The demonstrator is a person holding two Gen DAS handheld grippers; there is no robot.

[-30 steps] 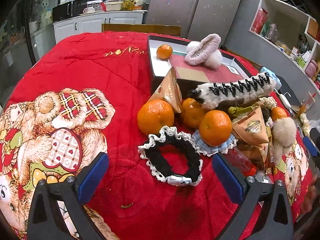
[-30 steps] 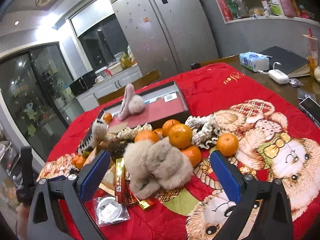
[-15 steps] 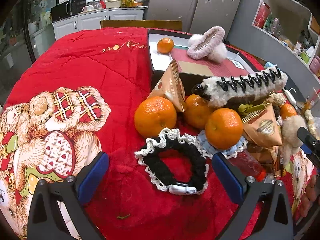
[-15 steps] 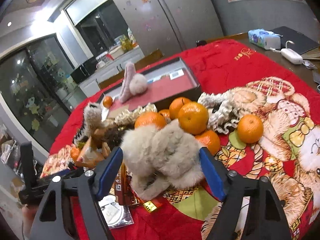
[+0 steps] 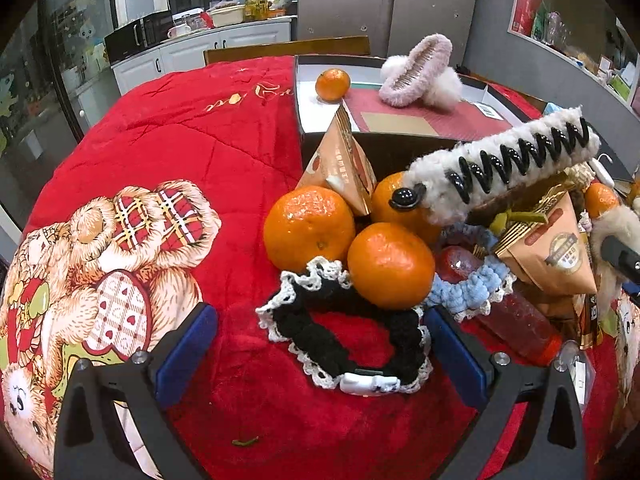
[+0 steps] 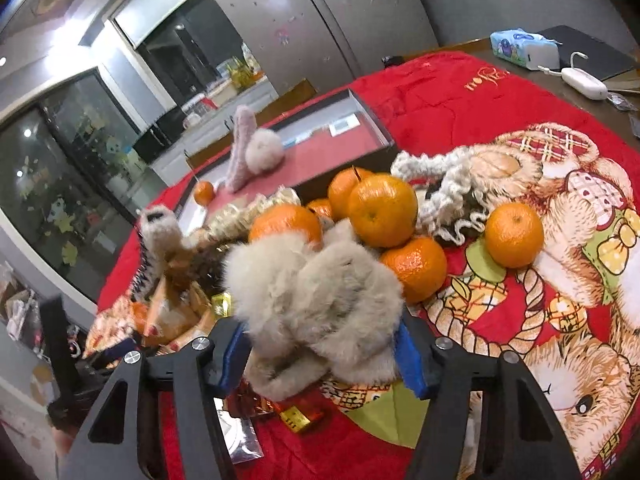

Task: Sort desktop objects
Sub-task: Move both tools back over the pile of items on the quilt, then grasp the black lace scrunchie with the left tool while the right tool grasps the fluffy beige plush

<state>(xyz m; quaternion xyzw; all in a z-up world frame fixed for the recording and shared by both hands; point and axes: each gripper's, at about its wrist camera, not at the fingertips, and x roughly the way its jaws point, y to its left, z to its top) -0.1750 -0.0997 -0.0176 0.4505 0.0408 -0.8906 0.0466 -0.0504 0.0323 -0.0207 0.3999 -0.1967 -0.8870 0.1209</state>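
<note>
On the red blanket (image 5: 200,132), my left gripper (image 5: 320,354) is open, one blue pad on each side of a black scrunchie with white lace (image 5: 304,332). An orange (image 5: 390,266) rests on that scrunchie's far edge, beside another orange (image 5: 308,224). My right gripper (image 6: 320,352) is closing its jaws on a beige furry hair clip (image 6: 316,292), and both pads touch its fur. Behind the pile stands a dark shallow box (image 5: 400,148) holding a pink fuzzy clip (image 5: 416,68) and a small orange (image 5: 332,84).
A white fuzzy claw clip with black teeth (image 5: 504,164) lies over oranges and snack packets (image 5: 548,252). A blue scrunchie (image 5: 468,292) and a red bottle (image 5: 516,320) are nearby. Several oranges (image 6: 382,210) and a cream scrunchie (image 6: 448,200) sit mid-table, a tissue pack (image 6: 520,46) far right.
My right gripper has come down and forward over the beige furry clip, and its jaws have narrowed onto it. The left gripper has edged closer to the black scrunchie.
</note>
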